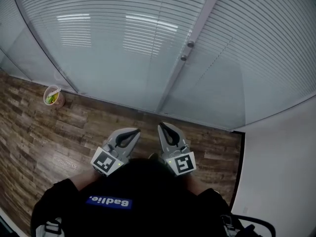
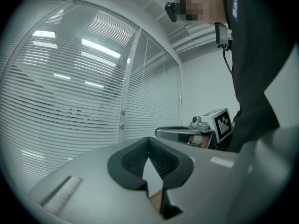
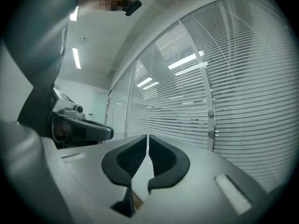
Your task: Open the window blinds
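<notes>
Behind the glass panes straight ahead, white horizontal-slat window blinds, filling the panes from side to side, slats lying close together. Probably light, thin and easily kinked, and seemingly shut in behind the glass, so not for pinching directly. Better taken at the two small round grey knobs on the pale vertical frame post between panes: small, smooth, likely slippery, calling for a square, firm pinch and a gentle turn or slide. Well apart from both tools for now. Left hand-held gripper closed tip to tip on nothing; right hand-held gripper empty too, tips a hair apart. Free brown wood-plank floor ahead for stepping in; plain white wall close on the right, small paper cup by the glass at far left.
</notes>
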`<state>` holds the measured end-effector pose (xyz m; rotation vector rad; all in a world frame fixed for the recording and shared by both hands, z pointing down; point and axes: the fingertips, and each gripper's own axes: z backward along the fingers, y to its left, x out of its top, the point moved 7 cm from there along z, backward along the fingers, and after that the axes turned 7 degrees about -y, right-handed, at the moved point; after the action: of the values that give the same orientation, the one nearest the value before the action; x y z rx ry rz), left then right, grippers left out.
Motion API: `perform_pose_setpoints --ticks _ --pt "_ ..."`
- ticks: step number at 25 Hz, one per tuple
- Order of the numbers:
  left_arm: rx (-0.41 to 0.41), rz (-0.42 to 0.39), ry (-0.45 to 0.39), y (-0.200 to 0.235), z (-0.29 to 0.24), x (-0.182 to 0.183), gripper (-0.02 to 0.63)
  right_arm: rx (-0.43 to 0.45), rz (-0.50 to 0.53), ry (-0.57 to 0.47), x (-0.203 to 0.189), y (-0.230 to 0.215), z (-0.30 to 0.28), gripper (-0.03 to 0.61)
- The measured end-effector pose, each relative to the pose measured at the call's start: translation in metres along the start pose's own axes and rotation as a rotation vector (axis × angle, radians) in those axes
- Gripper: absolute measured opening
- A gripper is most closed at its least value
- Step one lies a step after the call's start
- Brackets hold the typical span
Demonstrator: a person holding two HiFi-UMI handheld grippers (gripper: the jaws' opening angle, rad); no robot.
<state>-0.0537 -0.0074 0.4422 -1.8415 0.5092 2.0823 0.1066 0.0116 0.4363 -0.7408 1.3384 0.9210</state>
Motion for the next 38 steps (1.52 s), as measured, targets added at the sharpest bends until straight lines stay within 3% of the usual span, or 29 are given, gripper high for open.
perform_pose_setpoints --ticks 17,25,38 --pt "0.114 -0.042 0.044 -0.022 -0.072 -0.008 0.000 -0.012 0.021 -0.090 0.002 -0.118 0.004 0.035" --pt "0.133 -0.046 0.054 -0.034 -0.083 -0.014 0.000 0.000 0.050 -0.114 0.004 -0.138 0.003 0.041" --pt "0.064 -0.041 0.025 -0.020 -0.077 -0.029 0.000 -0.062 0.188 -0.080 0.002 -0.141 -0.020 0.054"
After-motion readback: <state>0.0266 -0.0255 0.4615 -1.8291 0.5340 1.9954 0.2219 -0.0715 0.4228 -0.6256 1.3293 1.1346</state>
